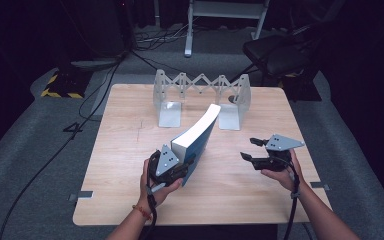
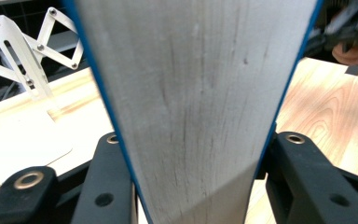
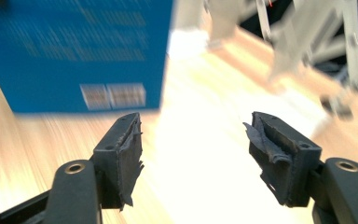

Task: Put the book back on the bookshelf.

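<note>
Left gripper (image 1: 182,167) clamps blue book (image 1: 198,136); extendable bookend rack (image 1: 201,97) behind.

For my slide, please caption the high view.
Left gripper clamps a blue book before a folding rack.

Thick blue-cover book (image 1: 198,137), tilted on edge, mid-table, pages up.

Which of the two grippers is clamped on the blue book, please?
The left gripper grips the blue book: its jaws press both covers of the raised book. The right gripper stands apart with open jaws and nothing between them.
</note>
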Action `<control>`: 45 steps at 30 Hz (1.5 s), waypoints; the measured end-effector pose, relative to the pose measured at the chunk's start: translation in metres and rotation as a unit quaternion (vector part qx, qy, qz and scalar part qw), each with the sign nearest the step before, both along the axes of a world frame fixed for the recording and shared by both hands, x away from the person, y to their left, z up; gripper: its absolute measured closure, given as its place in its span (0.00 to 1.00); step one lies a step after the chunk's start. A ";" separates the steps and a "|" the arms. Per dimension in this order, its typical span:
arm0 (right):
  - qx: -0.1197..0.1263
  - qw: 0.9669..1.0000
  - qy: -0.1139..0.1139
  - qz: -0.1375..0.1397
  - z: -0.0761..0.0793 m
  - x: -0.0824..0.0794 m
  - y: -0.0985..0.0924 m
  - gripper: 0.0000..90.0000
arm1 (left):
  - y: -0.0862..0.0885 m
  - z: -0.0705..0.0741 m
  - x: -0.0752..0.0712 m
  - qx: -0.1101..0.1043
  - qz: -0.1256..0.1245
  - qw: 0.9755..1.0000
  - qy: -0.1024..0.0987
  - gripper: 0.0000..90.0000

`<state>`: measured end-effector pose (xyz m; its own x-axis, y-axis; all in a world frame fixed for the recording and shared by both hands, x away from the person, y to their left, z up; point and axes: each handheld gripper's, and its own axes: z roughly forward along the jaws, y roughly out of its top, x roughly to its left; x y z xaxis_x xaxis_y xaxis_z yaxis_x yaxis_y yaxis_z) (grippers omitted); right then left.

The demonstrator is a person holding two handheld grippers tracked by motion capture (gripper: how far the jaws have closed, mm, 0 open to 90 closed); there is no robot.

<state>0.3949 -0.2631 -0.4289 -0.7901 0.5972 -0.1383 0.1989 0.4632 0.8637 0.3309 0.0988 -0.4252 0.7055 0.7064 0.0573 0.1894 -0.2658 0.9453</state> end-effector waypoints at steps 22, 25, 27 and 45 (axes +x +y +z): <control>-0.035 0.996 0.064 -0.051 -0.042 0.014 -0.054 0.38 | -0.001 0.013 0.021 -0.057 -0.047 0.997 0.029 0.67; -0.034 0.996 0.060 -0.049 -0.040 0.014 -0.055 0.38 | -0.010 0.013 0.020 -0.060 -0.081 0.994 0.030 0.67; -0.035 0.997 0.057 -0.049 -0.039 0.013 -0.055 0.38 | -0.015 0.014 0.020 -0.065 -0.099 0.992 0.035 0.67; -0.009 0.994 0.034 0.099 -0.024 -0.010 -0.038 0.36 | -0.054 0.017 0.016 -0.060 -0.256 0.963 0.051 0.67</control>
<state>0.3848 -0.3008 -0.4531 -0.8999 0.4269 -0.0889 0.1604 0.5136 0.8429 0.3465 0.0453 -0.4079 0.9608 0.2616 -0.0921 0.1570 -0.2392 0.9582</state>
